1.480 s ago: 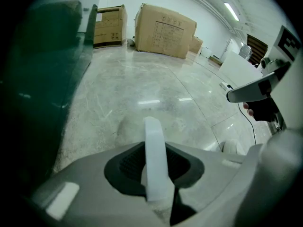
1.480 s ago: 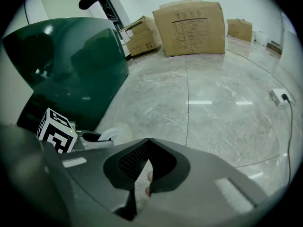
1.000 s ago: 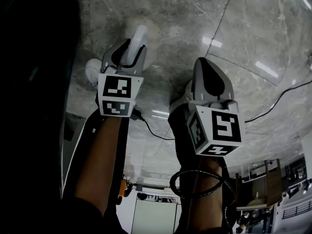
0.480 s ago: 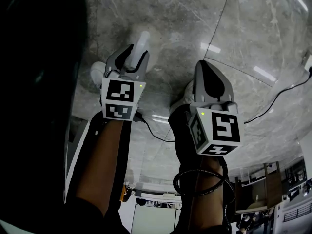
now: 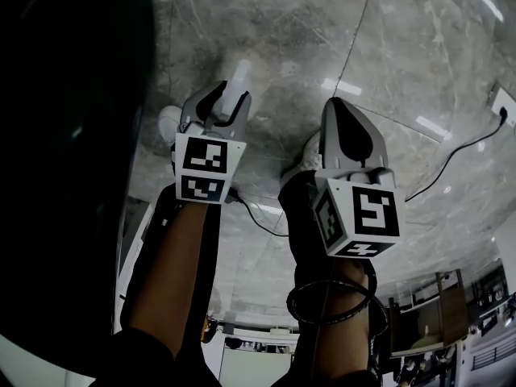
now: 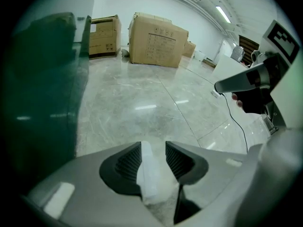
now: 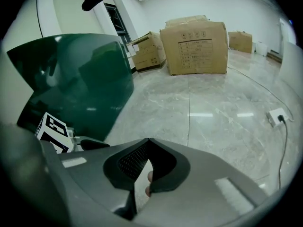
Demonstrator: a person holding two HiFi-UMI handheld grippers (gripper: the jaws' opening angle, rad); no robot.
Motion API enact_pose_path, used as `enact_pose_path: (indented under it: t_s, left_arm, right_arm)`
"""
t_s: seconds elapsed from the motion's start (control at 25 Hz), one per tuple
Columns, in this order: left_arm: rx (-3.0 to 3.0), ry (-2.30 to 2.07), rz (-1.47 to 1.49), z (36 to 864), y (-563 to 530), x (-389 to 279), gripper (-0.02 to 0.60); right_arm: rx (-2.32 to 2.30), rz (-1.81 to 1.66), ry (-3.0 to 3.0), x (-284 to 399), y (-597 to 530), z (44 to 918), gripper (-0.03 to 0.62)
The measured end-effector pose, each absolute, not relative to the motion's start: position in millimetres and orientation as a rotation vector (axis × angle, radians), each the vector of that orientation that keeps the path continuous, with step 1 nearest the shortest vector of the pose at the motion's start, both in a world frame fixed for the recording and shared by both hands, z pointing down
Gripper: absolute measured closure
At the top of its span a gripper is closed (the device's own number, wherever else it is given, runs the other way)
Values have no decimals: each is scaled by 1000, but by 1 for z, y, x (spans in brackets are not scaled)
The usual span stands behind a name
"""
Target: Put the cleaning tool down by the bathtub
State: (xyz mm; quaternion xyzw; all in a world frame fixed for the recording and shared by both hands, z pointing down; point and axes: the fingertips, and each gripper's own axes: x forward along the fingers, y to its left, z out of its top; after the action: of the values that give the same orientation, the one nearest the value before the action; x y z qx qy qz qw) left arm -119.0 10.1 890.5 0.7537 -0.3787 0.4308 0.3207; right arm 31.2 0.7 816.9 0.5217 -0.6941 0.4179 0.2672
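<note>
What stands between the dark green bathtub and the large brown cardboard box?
A smaller brown cardboard box, shown in the left gripper view.

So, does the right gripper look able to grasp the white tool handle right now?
Probably not yet: the right gripper has its jaws together, and the handle is held in the left gripper beside it.

2 grippers (image 5: 230, 95) (image 5: 337, 103), 1 cleaning tool (image 5: 239, 72)

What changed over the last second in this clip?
The left tongs, still gripping the white cleaning tool, drifted slightly right and lower in the head view; the dark bathtub fills more of the left, and a wall socket has come into view at right. Nothing was let go. The right tongs stayed shut, empty and in place.
</note>
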Motion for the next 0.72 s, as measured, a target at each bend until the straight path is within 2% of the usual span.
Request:
enact_pose_path:
  t_s: [0.72]
  left_arm:
    - [2037,-1005,1126,813,-13,-109,450]
  right_arm:
    - [1430,1094,-1903,43,-8,742,570]
